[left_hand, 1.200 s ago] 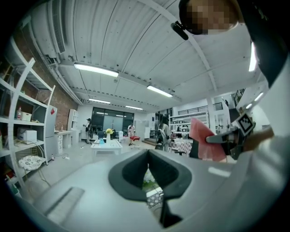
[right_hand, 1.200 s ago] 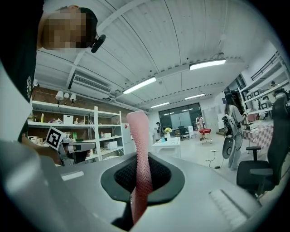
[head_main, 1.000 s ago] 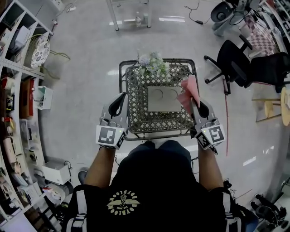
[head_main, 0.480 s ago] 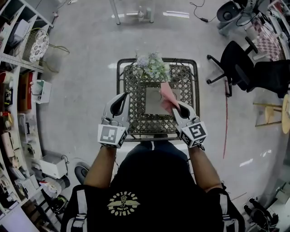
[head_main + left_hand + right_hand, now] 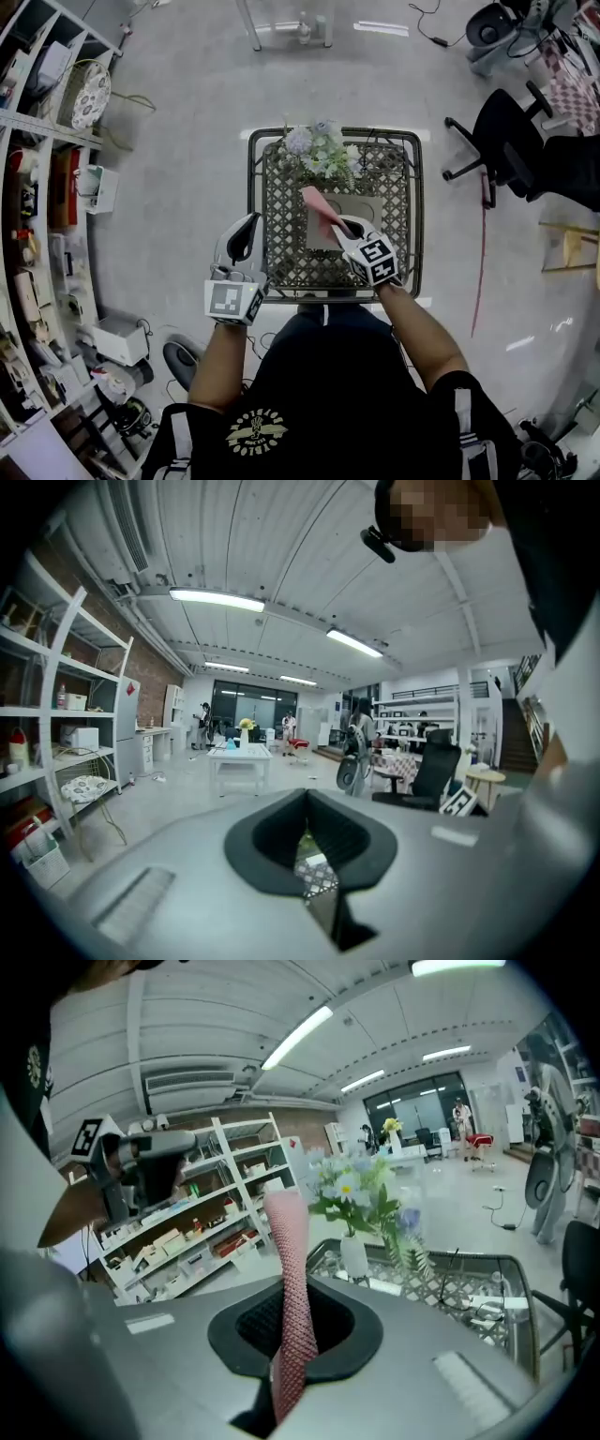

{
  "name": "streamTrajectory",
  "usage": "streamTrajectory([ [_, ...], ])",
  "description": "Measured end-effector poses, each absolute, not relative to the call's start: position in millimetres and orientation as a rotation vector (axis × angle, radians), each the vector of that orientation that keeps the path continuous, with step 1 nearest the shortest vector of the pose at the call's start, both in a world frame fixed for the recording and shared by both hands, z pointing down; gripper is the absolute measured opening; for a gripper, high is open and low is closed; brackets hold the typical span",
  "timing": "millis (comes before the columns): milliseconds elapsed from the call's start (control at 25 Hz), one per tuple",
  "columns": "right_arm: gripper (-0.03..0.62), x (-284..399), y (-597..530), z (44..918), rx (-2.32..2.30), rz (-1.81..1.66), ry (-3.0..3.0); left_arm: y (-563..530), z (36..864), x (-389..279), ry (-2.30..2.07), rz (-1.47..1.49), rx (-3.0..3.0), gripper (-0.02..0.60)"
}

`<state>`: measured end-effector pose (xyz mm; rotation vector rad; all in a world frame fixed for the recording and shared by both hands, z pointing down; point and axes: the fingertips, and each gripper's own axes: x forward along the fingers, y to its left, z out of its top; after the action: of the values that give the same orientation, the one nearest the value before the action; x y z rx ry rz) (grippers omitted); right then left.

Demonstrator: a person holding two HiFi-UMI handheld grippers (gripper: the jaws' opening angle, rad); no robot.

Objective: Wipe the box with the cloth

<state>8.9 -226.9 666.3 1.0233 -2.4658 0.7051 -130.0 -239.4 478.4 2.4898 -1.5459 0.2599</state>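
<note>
A flat grey box (image 5: 366,216) lies in the middle of the metal lattice table (image 5: 281,202). My right gripper (image 5: 339,226) is over the box's left half, shut on a pink cloth (image 5: 318,206) that sticks out past its tips toward the far left. In the right gripper view the cloth (image 5: 291,1269) rises as a twisted strip between the jaws of that gripper (image 5: 290,1337). Off the table's near left edge, my left gripper (image 5: 248,222) is shut with nothing in it. In its own view the left gripper (image 5: 310,857) shows only a sliver of table between its jaws.
A vase of pale flowers (image 5: 322,150) stands at the table's far edge, just beyond the box. Shelves with clutter (image 5: 42,187) run along the left. A black office chair (image 5: 511,141) stands to the right. Bare floor surrounds the table.
My right gripper has carried the pink cloth left from the table's right edge to over the box. The left gripper has stayed near the table's left edge.
</note>
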Motion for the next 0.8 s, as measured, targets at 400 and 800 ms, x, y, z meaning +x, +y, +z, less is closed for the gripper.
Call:
streamTrajectory([
  [400, 0.017, -6, -243, 805, 0.959, 1.003, -2.175, -221, 507, -149, -1.627, 0.326, 2.407, 0.0],
  [800, 0.017, 41, -249, 850, 1.107, 0.955, -1.953, -213, 517, -148, -1.606, 0.365, 2.385, 0.0],
])
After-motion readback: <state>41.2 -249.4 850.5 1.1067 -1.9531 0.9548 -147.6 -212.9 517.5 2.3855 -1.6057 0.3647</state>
